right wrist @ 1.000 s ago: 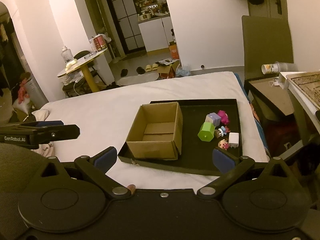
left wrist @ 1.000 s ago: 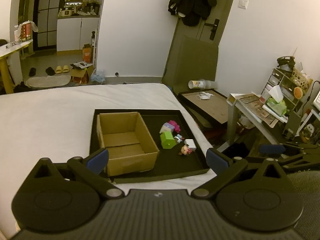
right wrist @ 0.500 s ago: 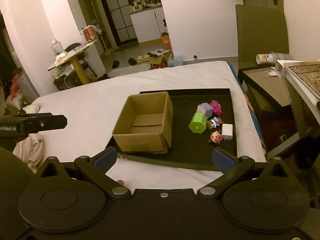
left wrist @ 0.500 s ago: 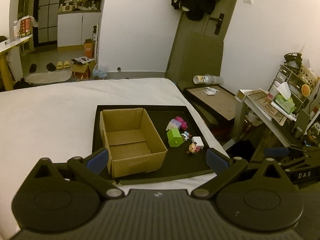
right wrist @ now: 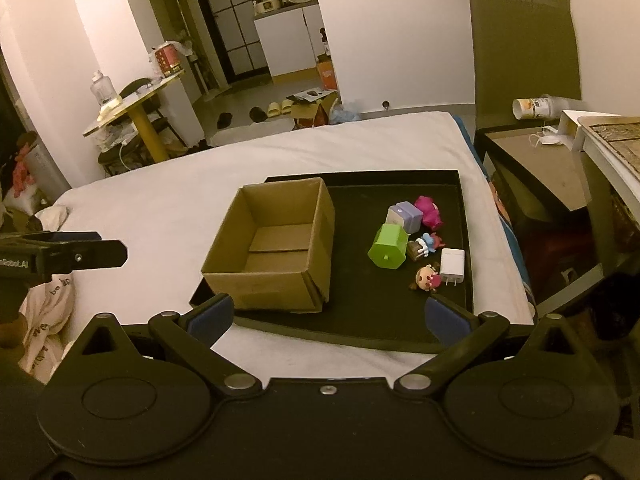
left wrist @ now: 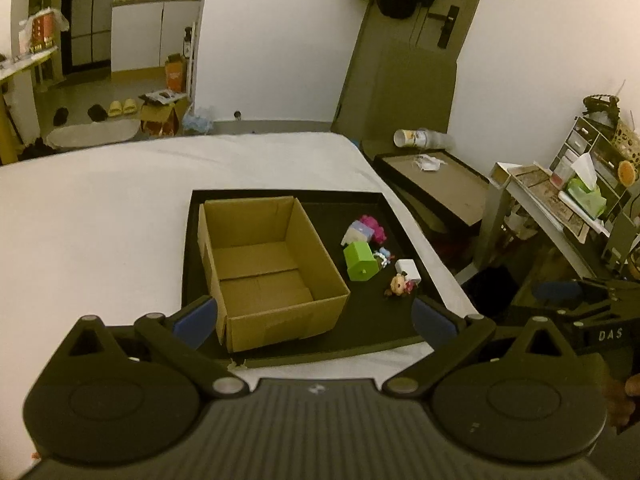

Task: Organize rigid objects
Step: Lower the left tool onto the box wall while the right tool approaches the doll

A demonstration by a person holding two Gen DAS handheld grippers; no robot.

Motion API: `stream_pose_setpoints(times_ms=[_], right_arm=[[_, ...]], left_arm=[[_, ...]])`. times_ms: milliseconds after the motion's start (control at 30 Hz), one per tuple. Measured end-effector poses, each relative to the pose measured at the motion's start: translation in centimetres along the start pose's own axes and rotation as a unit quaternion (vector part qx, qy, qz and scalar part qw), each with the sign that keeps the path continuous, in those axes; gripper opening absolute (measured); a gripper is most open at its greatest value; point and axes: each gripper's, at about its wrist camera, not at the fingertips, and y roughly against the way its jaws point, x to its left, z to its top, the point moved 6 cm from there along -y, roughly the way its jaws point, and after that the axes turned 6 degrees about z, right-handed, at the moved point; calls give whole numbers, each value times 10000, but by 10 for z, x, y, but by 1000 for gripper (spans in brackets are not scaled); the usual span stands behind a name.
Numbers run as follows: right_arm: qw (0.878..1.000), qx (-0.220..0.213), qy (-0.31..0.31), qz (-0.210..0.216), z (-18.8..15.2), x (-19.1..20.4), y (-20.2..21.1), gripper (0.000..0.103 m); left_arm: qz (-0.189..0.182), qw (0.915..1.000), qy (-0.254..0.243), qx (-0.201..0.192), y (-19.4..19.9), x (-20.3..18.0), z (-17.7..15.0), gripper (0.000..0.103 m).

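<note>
- Covering most of the scene: white bed (right wrist: 168,208).
- Lying on bed: black tray (right wrist: 400,320).
- Standing in tray's left half: open cardboard box (right wrist: 272,276), nothing inside.
- Hovering at tray's near edge: left hand-held gripper (left wrist: 314,316) and right hand-held gripper (right wrist: 326,314), both spread apart, holding nothing.
- Clustered right of box: green block (right wrist: 386,250), white charger (right wrist: 452,266), small figurines (right wrist: 427,278).

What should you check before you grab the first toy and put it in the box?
1. Cardboard box empty and open: ok.
2. Toys on the black tray, beside the box: ok.
3. Right gripper jaws wide apart, holding nothing: ok.
4. Left gripper jaws wide apart, holding nothing: ok.
5. Green block free to lift: cannot tell, other toys crowd it.
6. White charger lying flat: ok.
</note>
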Motion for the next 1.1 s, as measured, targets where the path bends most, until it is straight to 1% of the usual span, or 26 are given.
stream_pose_setpoints(times_ms=[133, 233, 700, 767, 833, 967, 1100], right_arm=[[10000, 51, -46, -30, 1, -6, -9, 103], [9999, 82, -88, -34, 1, -11, -16, 103], [9992, 308, -185, -157, -1, -36, -46, 102], [9991, 323, -200, -169, -1, -40, -51, 102], [9991, 331, -200, -177, 0, -44, -56, 99], [9988, 357, -276, -184, 3, -51, -66, 97], [9983, 429, -249, -306, 4, -60, -79, 97]], left_arm=[[15, 9999, -30, 136, -12, 9, 0, 103], [164, 9997, -106, 156, -20, 12, 1, 103], [374, 9985, 105, 397, -61, 28, 10, 102], [417, 9980, 113, 462, -69, 29, 10, 101], [456, 9975, 136, 513, -76, 32, 9, 101], [501, 9968, 198, 595, -89, 35, 7, 100], [507, 9959, 352, 659, -102, 40, 7, 96]])
